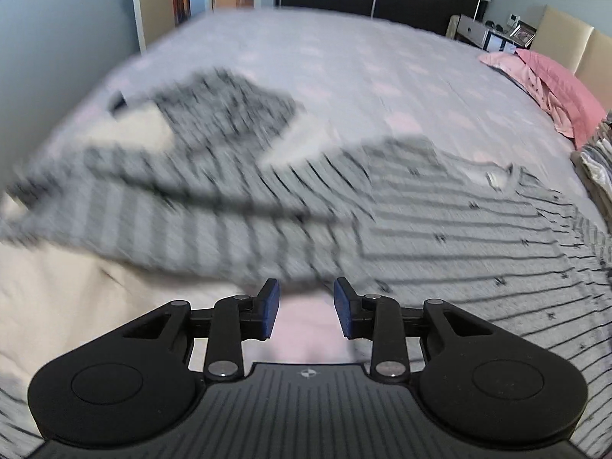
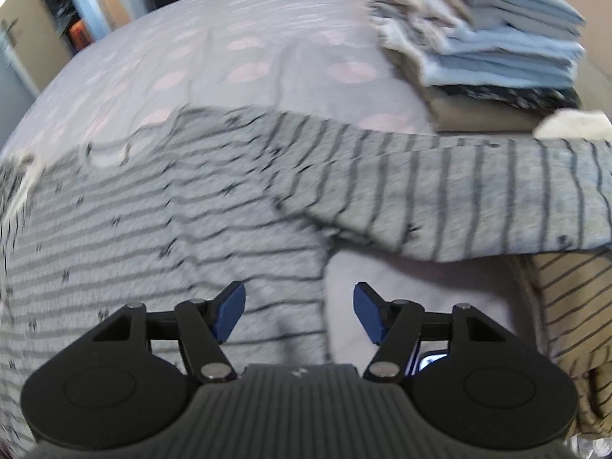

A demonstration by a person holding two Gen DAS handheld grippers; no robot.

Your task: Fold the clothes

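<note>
Left wrist view shows a grey striped long-sleeved top [image 1: 440, 222] spread on the bed [image 1: 344, 76], its body toward the near edge and its neckline pointing at the far edge. One sleeve [image 1: 160, 191] runs out toward the left edge, blurred, so I cannot tell whether it lies flat or is lifted. The left gripper [image 1: 306, 308] hovers just above the near hem with jaws parted and nothing between them.

Right wrist view shows the other sleeve [image 2: 478, 206] stretched toward the right edge, its cuff close to a stack of folded clothes [image 2: 497, 49]. A tan striped garment [image 2: 573, 325] lies below it at the near right corner. The right gripper [image 2: 300, 313] is spread wide over the side seam, empty.

Judgement: the top lies laid out face up, neither sleeve clearly folded in. Folding proper appears to be in hand. Any next grasp calls for pinching a single layer of cloth at a sleeve or hem without dragging the bedcover.
</note>
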